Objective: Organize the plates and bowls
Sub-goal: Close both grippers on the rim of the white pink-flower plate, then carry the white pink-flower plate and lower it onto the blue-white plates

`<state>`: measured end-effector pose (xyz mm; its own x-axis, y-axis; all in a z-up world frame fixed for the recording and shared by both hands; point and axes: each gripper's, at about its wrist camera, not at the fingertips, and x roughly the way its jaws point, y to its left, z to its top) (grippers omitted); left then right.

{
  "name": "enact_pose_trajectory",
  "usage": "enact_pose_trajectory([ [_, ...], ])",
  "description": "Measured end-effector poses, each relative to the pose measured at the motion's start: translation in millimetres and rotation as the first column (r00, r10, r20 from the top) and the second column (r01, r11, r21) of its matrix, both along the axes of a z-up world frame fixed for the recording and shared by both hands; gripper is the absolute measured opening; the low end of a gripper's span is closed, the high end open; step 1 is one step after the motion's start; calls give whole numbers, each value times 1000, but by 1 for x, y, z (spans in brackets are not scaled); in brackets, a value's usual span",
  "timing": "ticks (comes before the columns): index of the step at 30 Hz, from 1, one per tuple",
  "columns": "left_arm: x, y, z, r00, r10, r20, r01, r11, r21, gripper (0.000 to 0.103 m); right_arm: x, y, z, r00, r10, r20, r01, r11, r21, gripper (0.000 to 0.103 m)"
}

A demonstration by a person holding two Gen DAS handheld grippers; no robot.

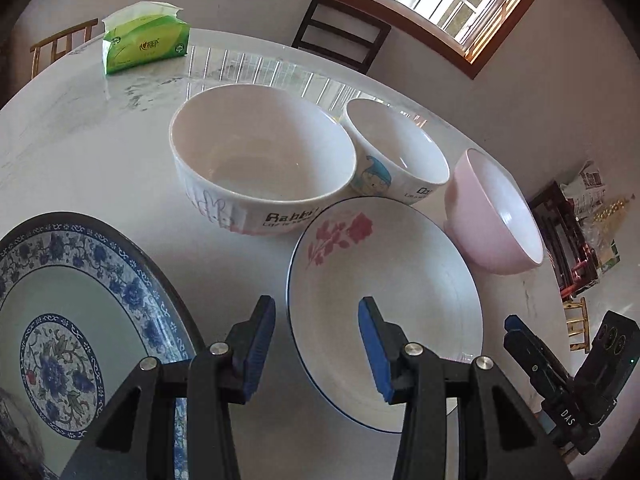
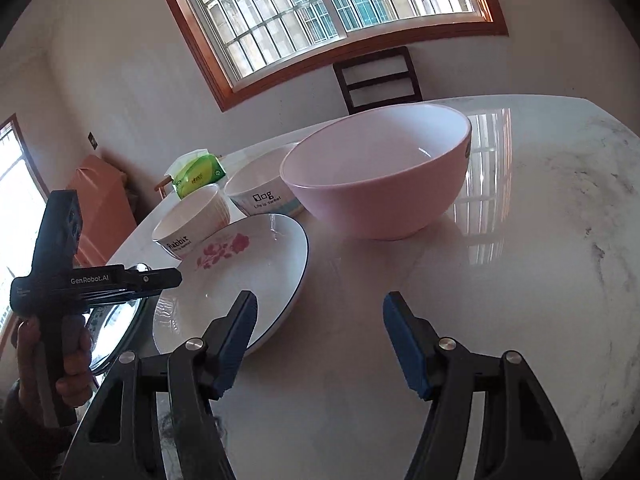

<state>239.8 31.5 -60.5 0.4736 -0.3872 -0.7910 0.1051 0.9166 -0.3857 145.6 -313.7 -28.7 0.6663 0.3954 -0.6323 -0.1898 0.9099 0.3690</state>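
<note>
My left gripper [image 1: 316,344] jaws released over the flowered plate [image 1: 400,280] rim — Rabbit bowl [image 1: 260,160], Dog bowl [image 1: 400,148], pink bowl [image 2: 380,172] crowd behind it. Right gripper [image 2: 320,340] jaws empty (over bare worktop [image 2: 520,280]).

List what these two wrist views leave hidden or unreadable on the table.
- Blue-patterned plate: left wrist view, cut off by the frame edge and covered by the left claw.
- Flowered plate: near rim hidden behind that claw's arms.
- Dog bowl: right wrist view, mostly behind the pink bowl.
- Tissue pack: print too small.
</note>
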Motion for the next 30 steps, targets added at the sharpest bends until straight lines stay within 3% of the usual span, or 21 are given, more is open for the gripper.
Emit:
enact_pose_trajectory([
  [3,0,-1,-2,1000,1,0,-1,1000,1,44,10,0,-4,999,9,-43,-8,1000,22,61],
  [11,3,-5,-8,1000,-2,-14,3,1000,13,43,35,25,-13,990,69,-119,-74,996,-39,53],
  [13,2,-7,-8,1000,2,-12,-2,1000,27,42,42,30,-17,986,81,-146,-89,995,-47,44],
  [15,2,-9,-10,1000,3,-22,-2,999,46,26,47,36,-19,982,98,-162,-108,993,-51,36],
  [16,2,-10,-10,1000,8,-15,-7,998,68,24,50,39,-20,980,105,-172,-116,992,-56,23],
  [18,-1,-12,-10,1000,17,1,-17,993,120,15,52,41,-22,974,123,-188,-131,991,-34,16],
  [24,-14,-15,-9,999,34,17,-36,992,119,14,42,40,-20,975,127,-182,-139,989,-55,16],
  [30,-35,-17,8,997,43,64,-50,993,104,12,20,33,-17,977,117,-181,-122,992,-18,16],
])
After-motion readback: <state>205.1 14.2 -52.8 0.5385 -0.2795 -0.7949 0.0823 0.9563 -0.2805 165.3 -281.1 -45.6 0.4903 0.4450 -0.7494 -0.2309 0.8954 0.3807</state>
